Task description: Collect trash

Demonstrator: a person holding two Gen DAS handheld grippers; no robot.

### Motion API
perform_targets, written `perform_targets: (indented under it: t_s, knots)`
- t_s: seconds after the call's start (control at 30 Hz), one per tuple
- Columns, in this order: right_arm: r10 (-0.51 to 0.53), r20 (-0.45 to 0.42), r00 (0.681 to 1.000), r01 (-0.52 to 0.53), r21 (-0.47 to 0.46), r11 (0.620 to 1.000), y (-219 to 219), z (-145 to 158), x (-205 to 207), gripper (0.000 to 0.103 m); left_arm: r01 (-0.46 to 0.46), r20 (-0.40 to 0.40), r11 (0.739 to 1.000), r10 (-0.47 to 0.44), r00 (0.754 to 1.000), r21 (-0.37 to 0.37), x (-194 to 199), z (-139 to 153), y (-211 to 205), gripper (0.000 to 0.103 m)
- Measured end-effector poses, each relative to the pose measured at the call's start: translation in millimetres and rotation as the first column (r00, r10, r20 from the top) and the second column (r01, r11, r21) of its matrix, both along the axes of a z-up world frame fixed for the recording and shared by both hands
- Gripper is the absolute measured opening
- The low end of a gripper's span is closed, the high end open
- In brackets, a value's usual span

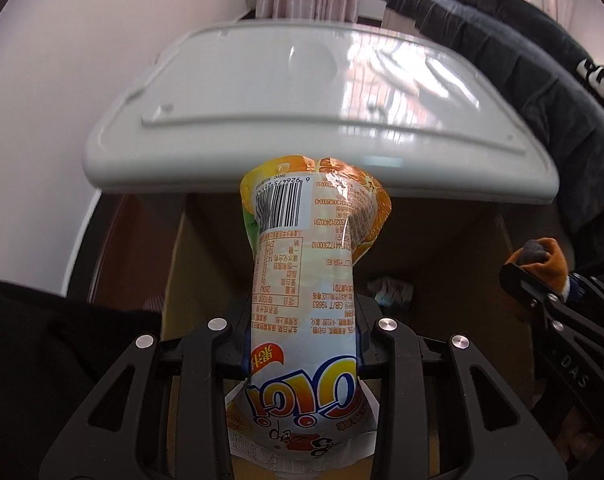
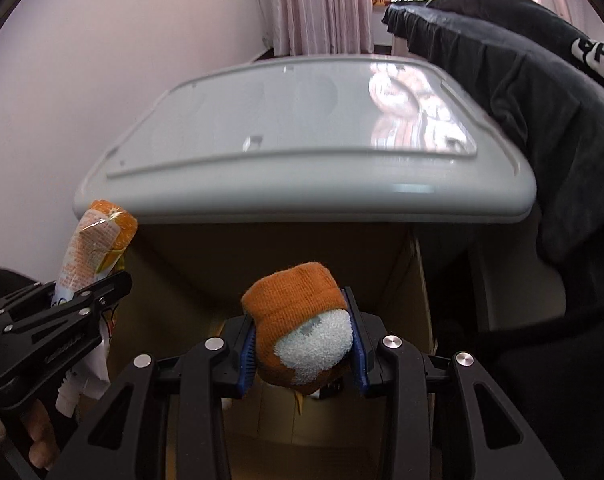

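My left gripper (image 1: 304,320) is shut on an orange-and-white drink pouch (image 1: 310,264) with a barcode, held upright over an open cardboard box (image 1: 190,264). My right gripper (image 2: 302,344) is shut on a balled orange-and-white sock (image 2: 298,320), also over the cardboard box (image 2: 402,272). The right gripper shows at the right edge of the left wrist view (image 1: 542,292). The left gripper with the pouch (image 2: 98,236) shows at the left of the right wrist view (image 2: 74,304). A crumpled white scrap (image 1: 390,288) lies inside the box.
A white plastic table (image 1: 314,92) stands just beyond and above the box; it also shows in the right wrist view (image 2: 302,136). A dark jacket (image 1: 522,92) lies at the right. A white wall is at the left, pink curtains (image 2: 322,4) behind.
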State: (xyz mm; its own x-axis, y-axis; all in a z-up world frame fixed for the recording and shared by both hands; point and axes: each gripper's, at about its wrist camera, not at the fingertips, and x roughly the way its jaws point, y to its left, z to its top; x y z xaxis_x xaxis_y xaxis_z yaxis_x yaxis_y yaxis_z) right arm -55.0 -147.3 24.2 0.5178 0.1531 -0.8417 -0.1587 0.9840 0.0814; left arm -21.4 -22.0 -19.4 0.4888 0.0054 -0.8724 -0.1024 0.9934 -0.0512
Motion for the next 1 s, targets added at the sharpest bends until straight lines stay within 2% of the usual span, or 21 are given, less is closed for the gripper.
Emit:
perform_targets:
  t_s: [0.23, 0.47, 0.53, 0.57, 0.6, 0.63, 0.67, 0.9, 1.0]
  knots:
    - [0.014, -0.090, 0.996, -0.016, -0.024, 1.000, 5.5, -32.4, 2.5, 0.037, 0.031, -0.107, 0.999, -0.028, 0.994, 0.028, 4.9, -40.5, -8.4, 0.033]
    - [0.004, -0.182, 0.983, -0.009, -0.026, 1.000, 6.9, -60.6, 16.0, 0.037, 0.016, -0.172, 0.999, -0.010, 0.985, 0.031, 14.2, -63.7, -4.9, 0.033]
    - [0.004, -0.195, 0.981, -0.009, -0.024, 1.000, 8.7, -63.9, 19.1, 0.040, 0.009, -0.184, 1.000, -0.005, 0.983, 0.021, 16.6, -66.5, -3.6, 0.034]
    - [0.004, -0.199, 0.980, -0.009, -0.027, 1.000, 10.2, -64.7, 21.5, 0.048, -0.004, -0.190, 1.000, 0.007, 0.982, 0.017, 17.4, -67.5, -2.2, 0.038]
    - [0.000, -0.207, 0.978, -0.008, -0.039, 0.999, 11.5, -66.7, 23.6, 0.064, -0.012, -0.194, 1.000, 0.015, 0.981, 0.016, 19.3, -67.6, -0.2, 0.052]
    - [-0.011, -0.207, 0.978, 0.000, -0.052, 0.999, 11.8, -67.0, 24.5, 0.071, -0.027, -0.206, 0.999, 0.032, 0.978, 0.026, 23.0, -68.1, 1.1, 0.065]
    - [-0.025, -0.191, 0.981, 0.014, -0.061, 0.998, 10.7, -65.7, 24.3, 0.073, -0.044, -0.207, 0.998, 0.051, 0.977, 0.037, 25.7, -67.6, 2.6, 0.082]
    - [-0.079, -0.185, 0.980, 0.074, -0.036, 0.997, -1.9, -63.0, 24.6, 0.073, -0.039, -0.190, 0.996, 0.054, 0.980, 0.084, 29.2, -65.5, 1.3, 0.083]
    - [-0.094, -0.176, 0.980, 0.089, -0.040, 0.995, -9.5, -62.1, 20.6, 0.080, -0.028, -0.169, 0.994, 0.045, 0.985, 0.104, 29.5, -62.7, -0.2, 0.083]
